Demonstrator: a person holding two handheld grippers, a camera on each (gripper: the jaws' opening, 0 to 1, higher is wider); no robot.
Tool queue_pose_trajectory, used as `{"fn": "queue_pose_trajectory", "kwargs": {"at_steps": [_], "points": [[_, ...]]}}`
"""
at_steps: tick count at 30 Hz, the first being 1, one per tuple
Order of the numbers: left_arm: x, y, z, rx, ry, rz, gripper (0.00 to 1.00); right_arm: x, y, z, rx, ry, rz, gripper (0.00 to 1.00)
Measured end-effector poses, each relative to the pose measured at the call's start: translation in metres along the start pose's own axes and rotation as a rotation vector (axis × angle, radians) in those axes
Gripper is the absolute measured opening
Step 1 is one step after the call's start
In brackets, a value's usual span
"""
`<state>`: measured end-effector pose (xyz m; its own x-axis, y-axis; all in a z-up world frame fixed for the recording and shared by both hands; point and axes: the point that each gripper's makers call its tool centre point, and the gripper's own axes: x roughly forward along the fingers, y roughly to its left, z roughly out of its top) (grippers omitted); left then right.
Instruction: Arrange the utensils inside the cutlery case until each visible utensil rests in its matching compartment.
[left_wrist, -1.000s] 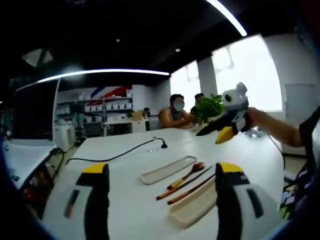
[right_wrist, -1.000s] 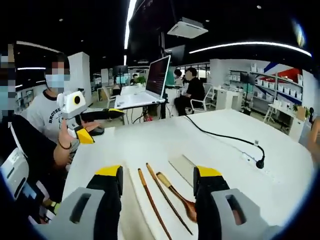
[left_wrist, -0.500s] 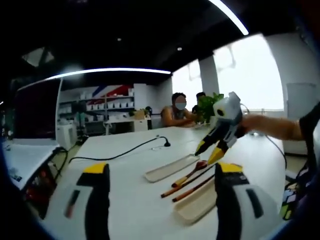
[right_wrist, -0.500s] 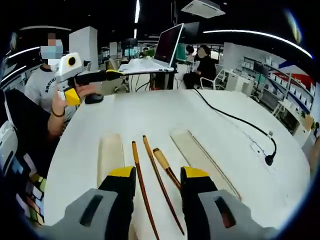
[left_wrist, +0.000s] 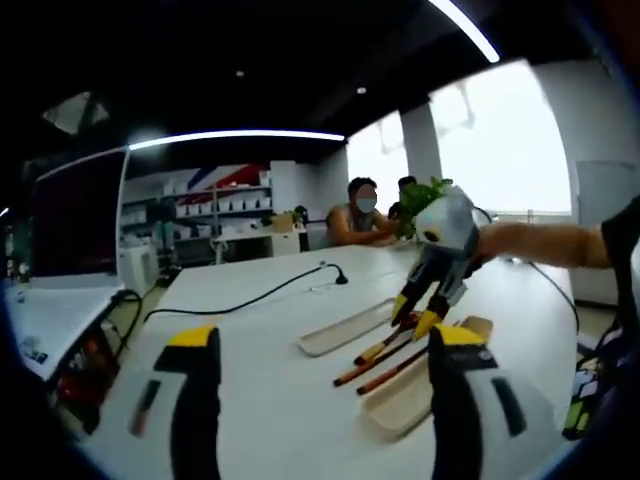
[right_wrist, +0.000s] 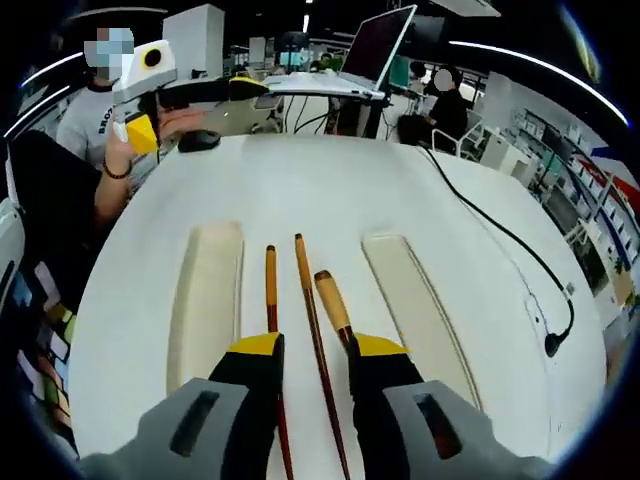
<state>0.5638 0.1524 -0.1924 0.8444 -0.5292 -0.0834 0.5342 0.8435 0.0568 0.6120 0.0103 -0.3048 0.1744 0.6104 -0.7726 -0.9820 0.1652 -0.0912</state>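
right gripper (right_wrist: 312, 345) jaws nearly together over a thin, stiff, light chopstick (right_wrist: 309, 310); left gripper (left_wrist: 325, 345) spread; pinch mid-shaft.

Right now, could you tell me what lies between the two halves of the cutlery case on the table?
In the right gripper view, two chopsticks and a wooden spoon lie on the table between the left half and the right half.

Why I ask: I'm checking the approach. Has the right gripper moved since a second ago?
Yes. In the left gripper view, the right gripper has come down from above the table to the chopsticks between the two case halves.
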Motion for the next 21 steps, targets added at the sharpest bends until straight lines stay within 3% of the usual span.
{"fn": "queue_pose_trajectory", "kwargs": {"at_steps": [3,6,14,17,21], "points": [[0.0,-0.001,-0.001,-0.002,0.001,-0.003,0.91,0.003,-0.002,-0.001,-0.023,0.021,0.007,0.21],[0.0,0.001,-0.001,-0.001,0.003,-0.001,0.9,0.005,0.0,0.005,0.006,0.005,0.048,0.19],[0.002,0.005,-0.002,-0.002,0.005,-0.005,0.9,0.016,0.002,-0.002,-0.038,0.118,0.092,0.13],[0.002,0.007,-0.002,-0.004,0.005,-0.003,0.9,0.019,-0.008,-0.001,-0.056,0.142,0.051,0.12],[0.001,0.008,-0.002,-0.001,0.003,-0.004,0.9,0.023,-0.01,0.0,-0.035,0.153,0.074,0.11]]}}
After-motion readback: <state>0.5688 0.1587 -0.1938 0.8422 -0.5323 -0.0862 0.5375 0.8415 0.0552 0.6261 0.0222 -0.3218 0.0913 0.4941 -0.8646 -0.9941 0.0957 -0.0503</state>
